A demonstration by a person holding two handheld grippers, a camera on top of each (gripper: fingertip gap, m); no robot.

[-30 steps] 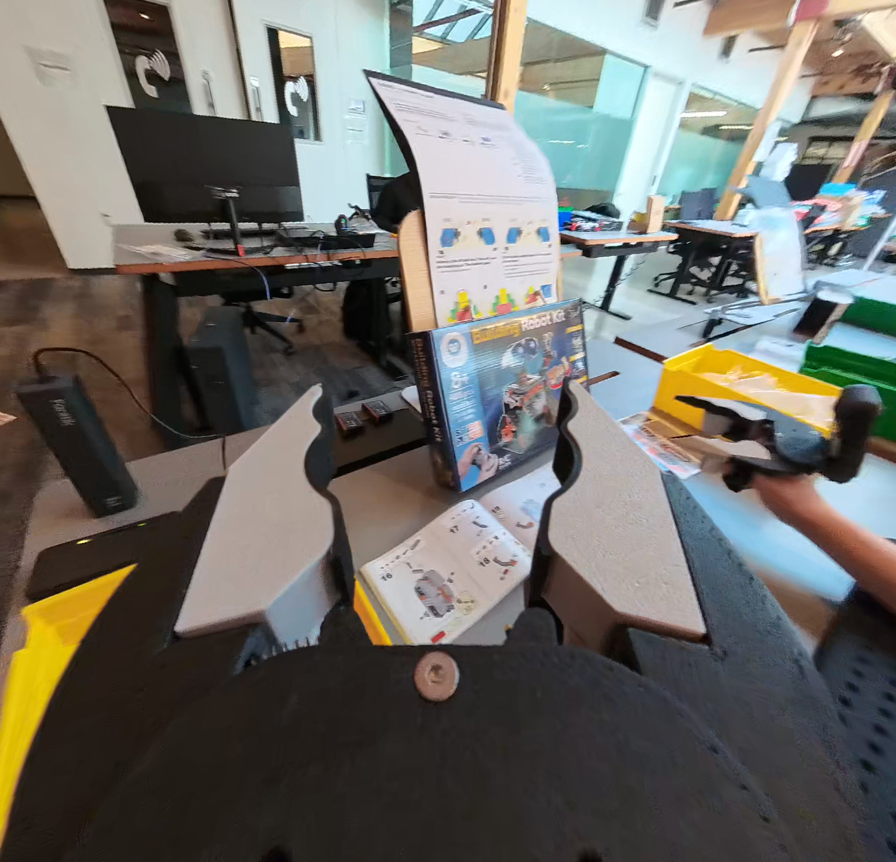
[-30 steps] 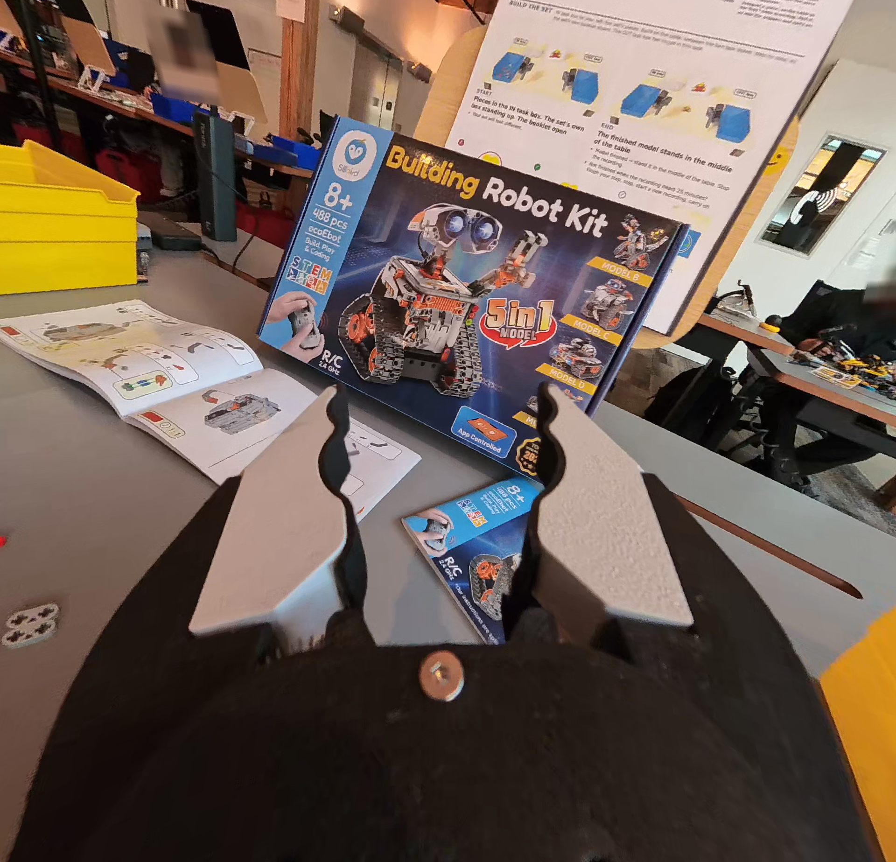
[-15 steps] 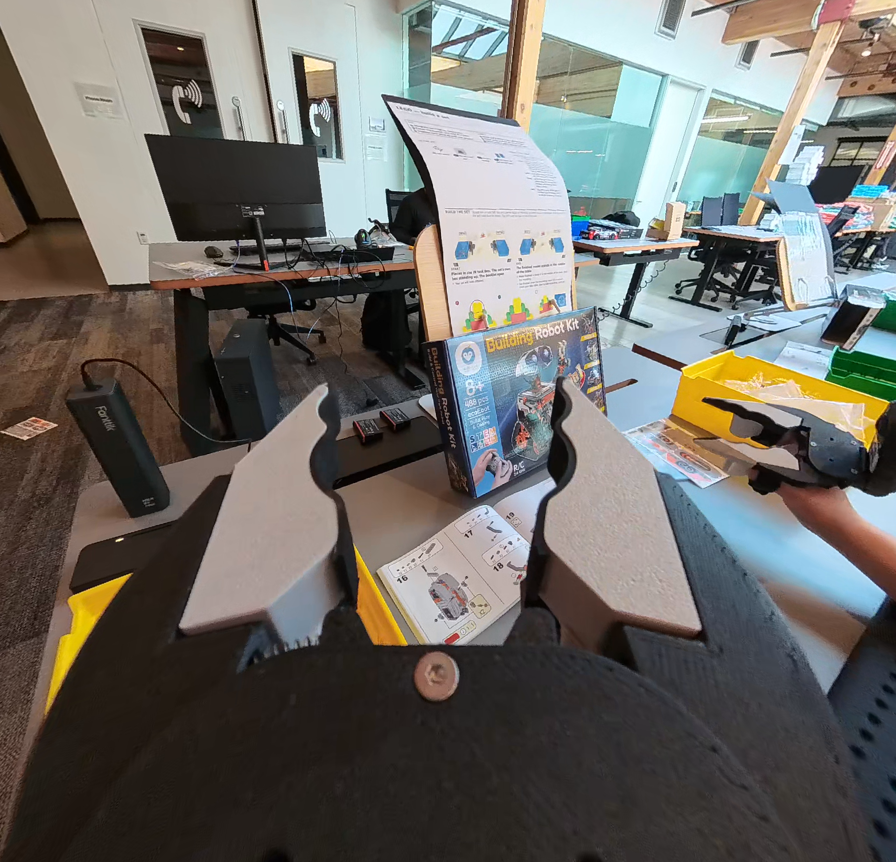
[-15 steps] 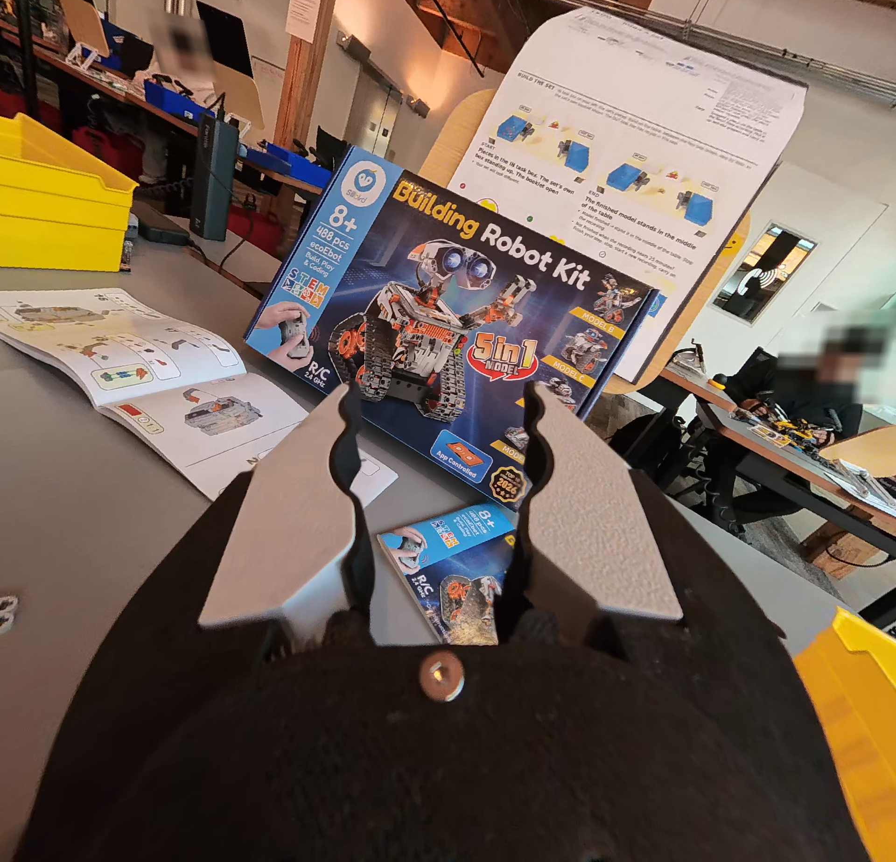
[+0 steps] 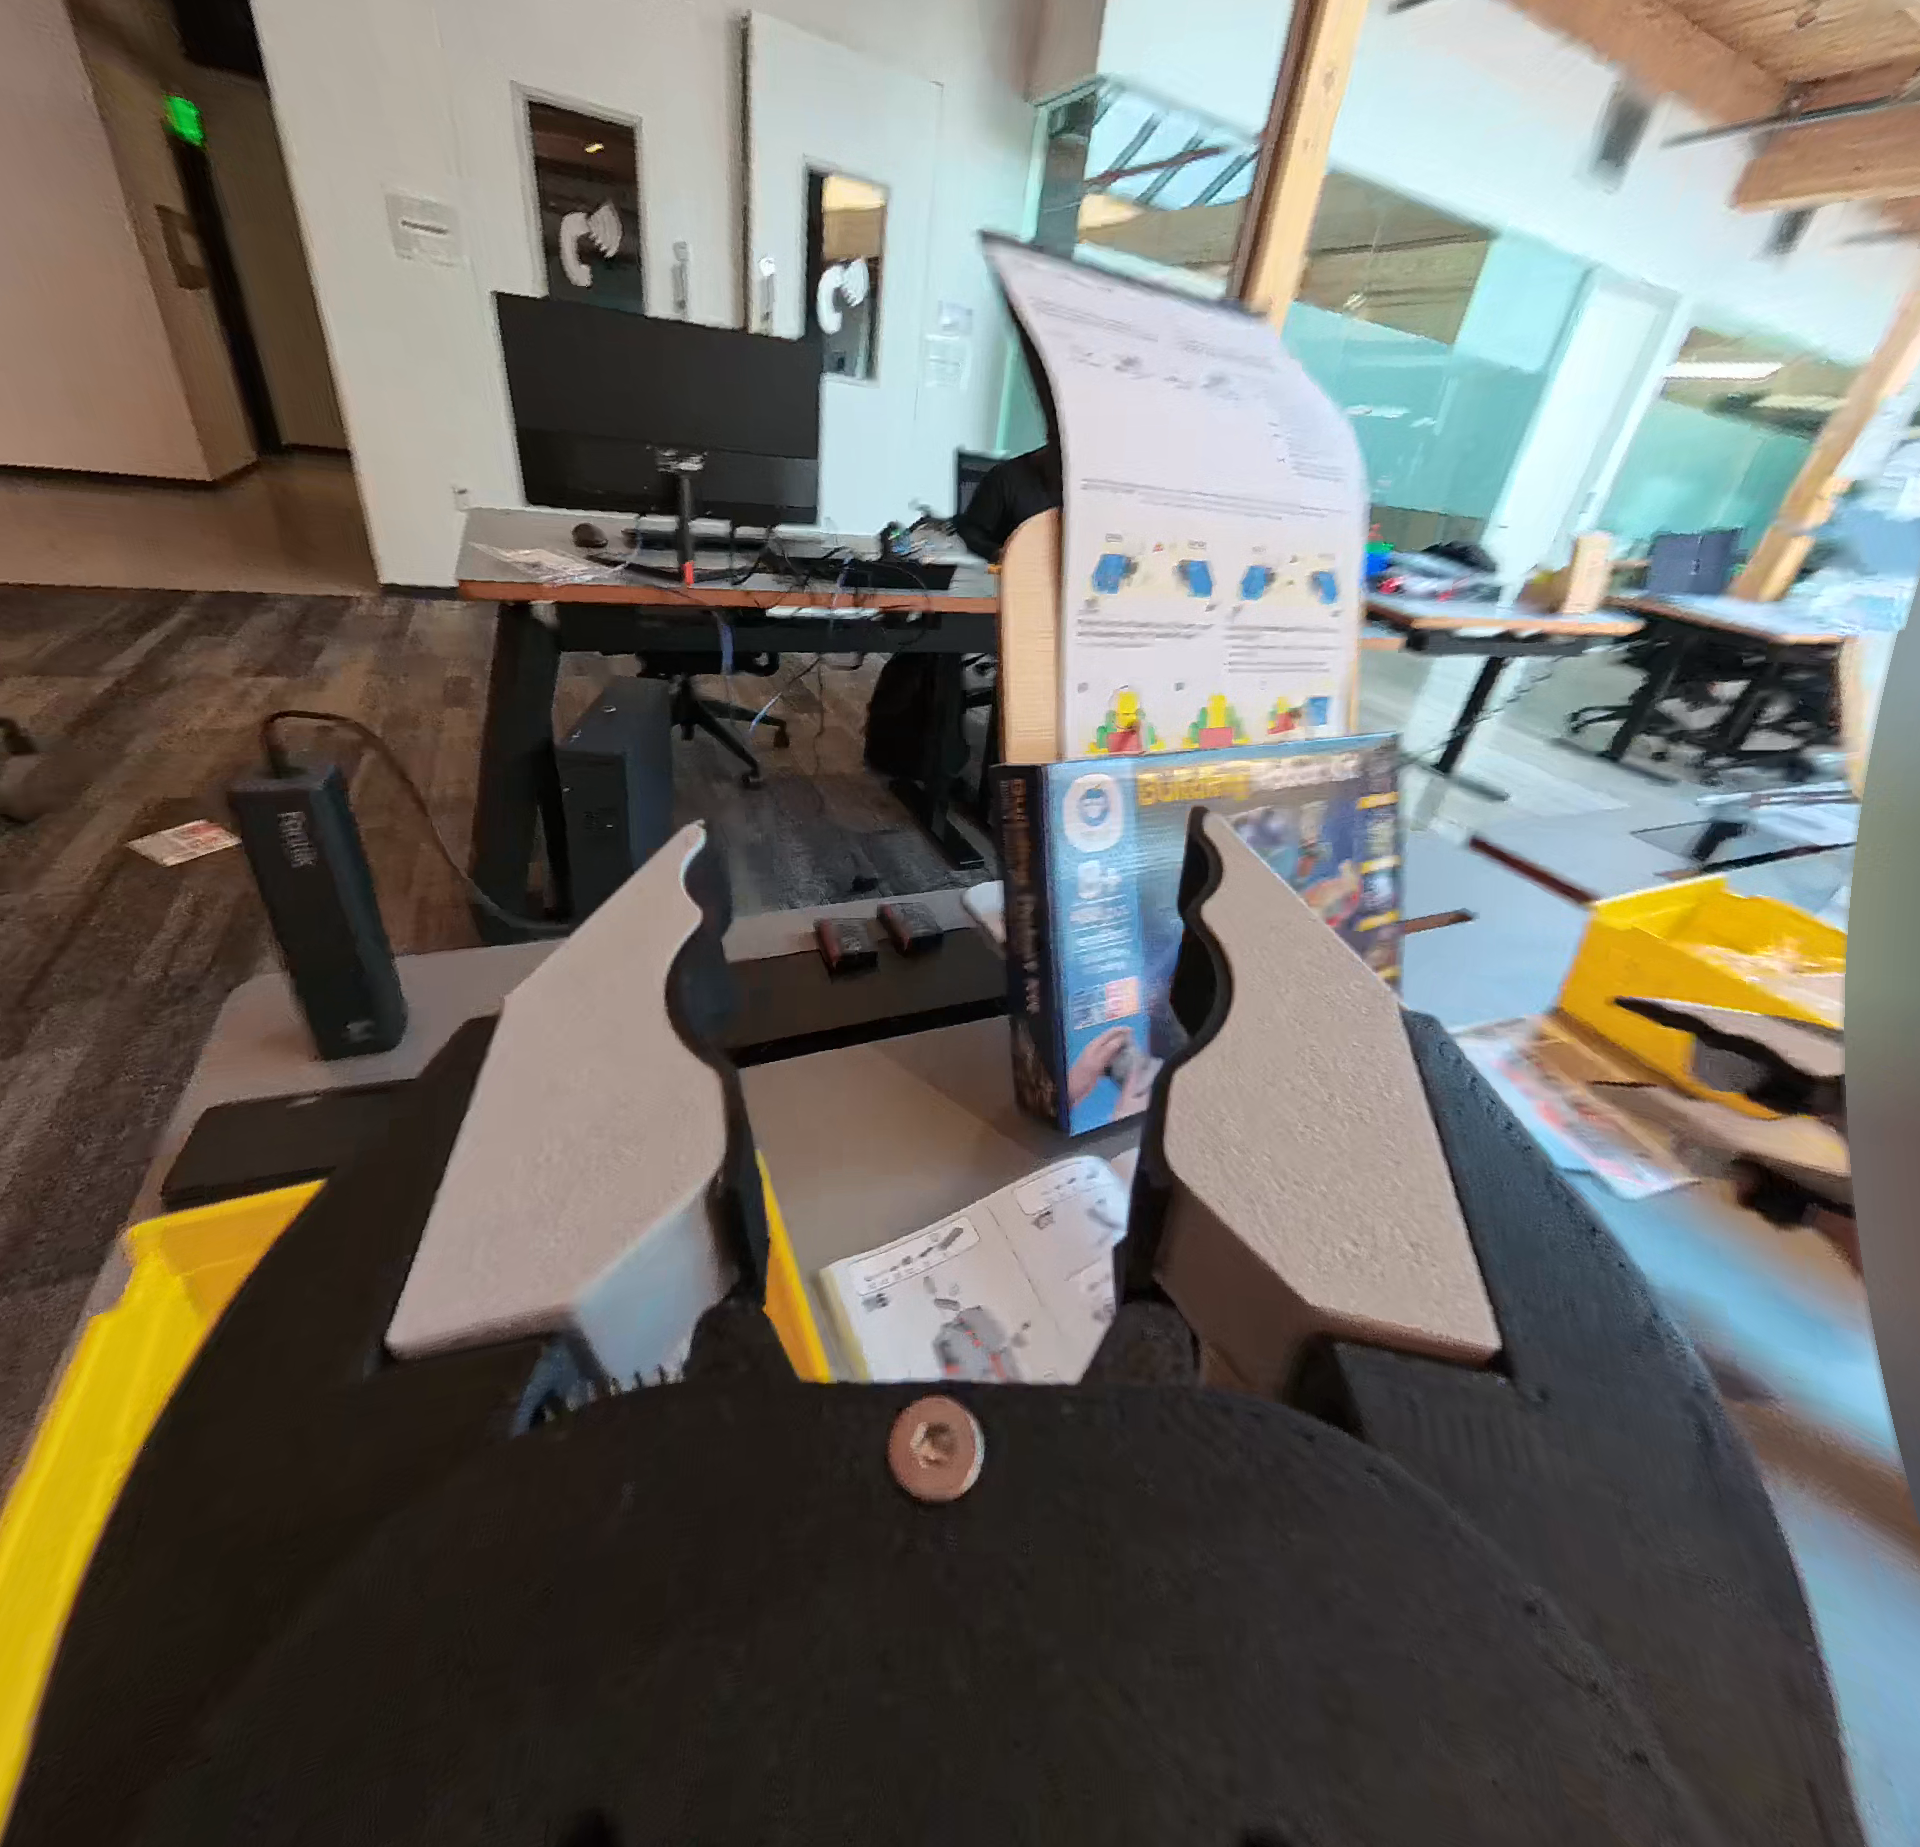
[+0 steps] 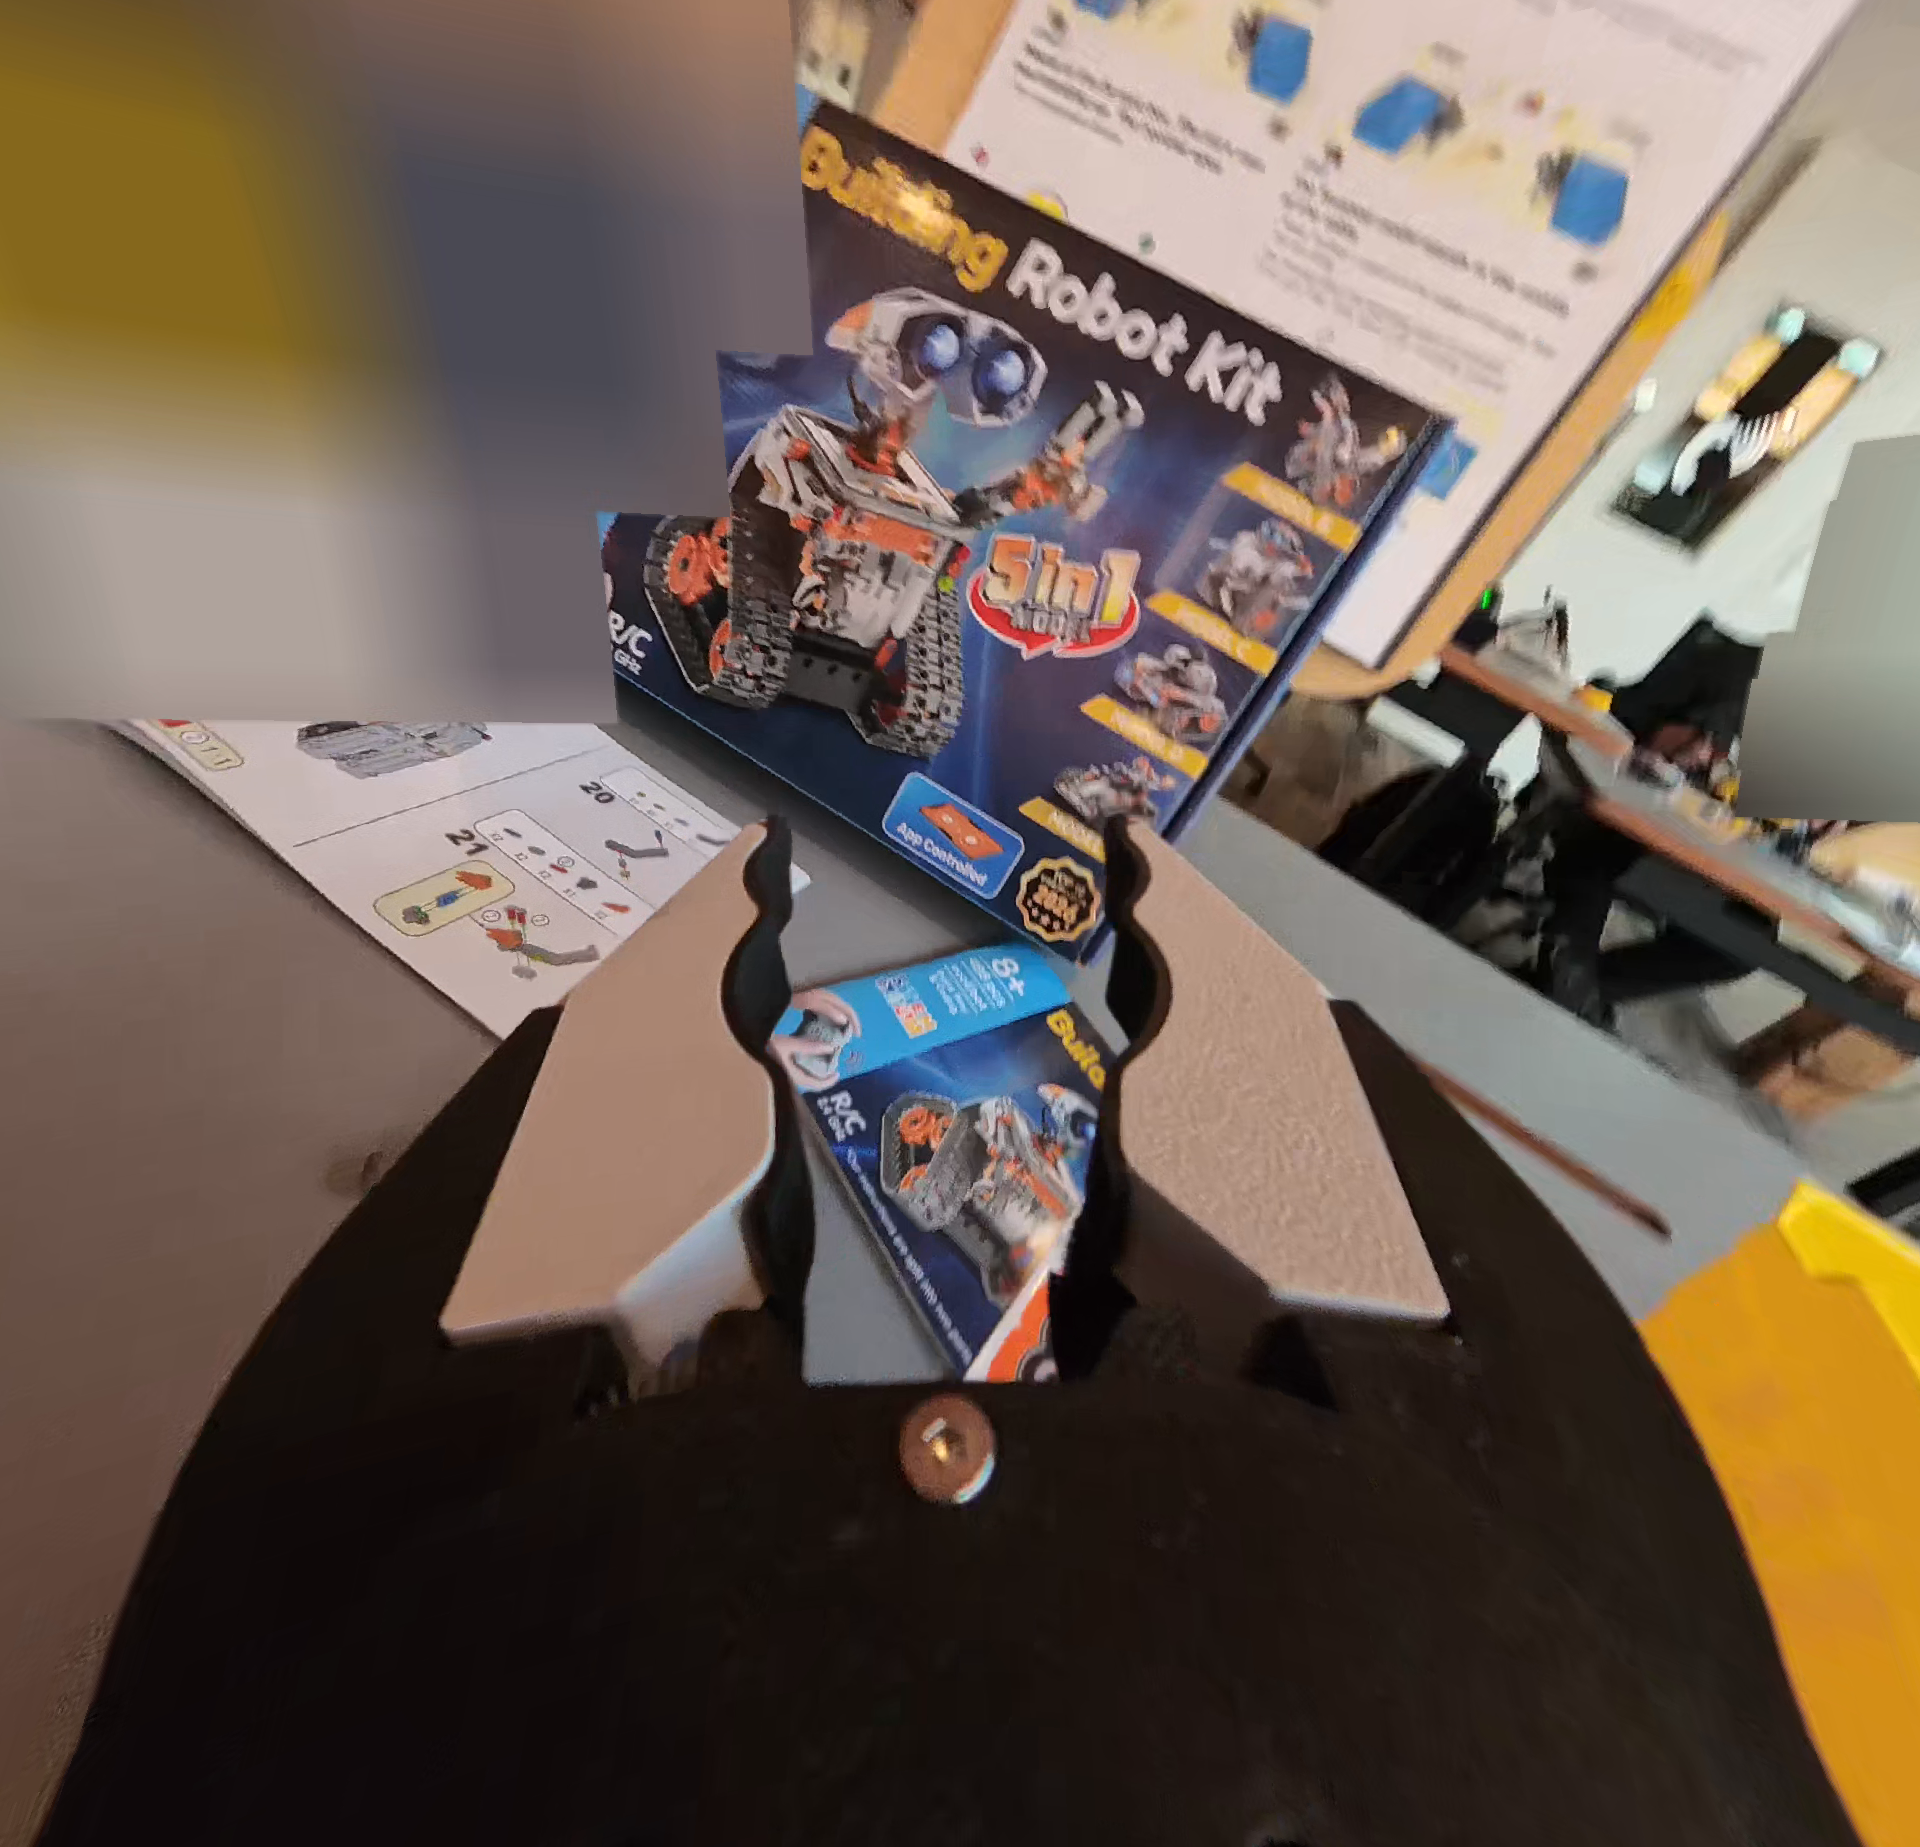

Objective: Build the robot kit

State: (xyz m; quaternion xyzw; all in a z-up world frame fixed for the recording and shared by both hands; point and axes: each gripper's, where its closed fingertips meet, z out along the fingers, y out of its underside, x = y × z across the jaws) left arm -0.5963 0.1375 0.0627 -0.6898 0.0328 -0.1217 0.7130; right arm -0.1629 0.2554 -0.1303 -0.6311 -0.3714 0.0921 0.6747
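Right gripper (image 6: 940, 841): fingers (image 6: 1236, 1101) standing apart, gripping nothing, hovering low over the counter (image 6: 156, 1122). Lying directly between and just beyond the tips: a small blue leaflet (image 6: 935, 1091), flat on the counter, long axis running diagonally from near-right to far-left across the gap. Standing upright just behind the leaflet: blue kit box (image 6: 1039, 550), printed face turned toward this gripper. Lying open to the left, near the box: instruction booklet (image 6: 468, 841). Leaning behind the box: white printed sheet (image 6: 1351, 135) on a wooden board. Showing at the right edge: yellow bin (image 6: 1808, 1382).

Left gripper (image 5: 948, 831): fingers (image 5: 582, 1122) spread wide, also gripping nothing, held higher and farther back. Kit box (image 5: 1101, 924) standing ahead and slightly right, narrow side facing. Open booklet (image 5: 977, 1278) lying below the gap. Yellow bin (image 5: 125, 1382) sitting at lower left; dark upright power pack (image 5: 312, 924) standing farther left.

Right gripper sitting clearly nearer to leaflet and box. Motion blur softening both views.
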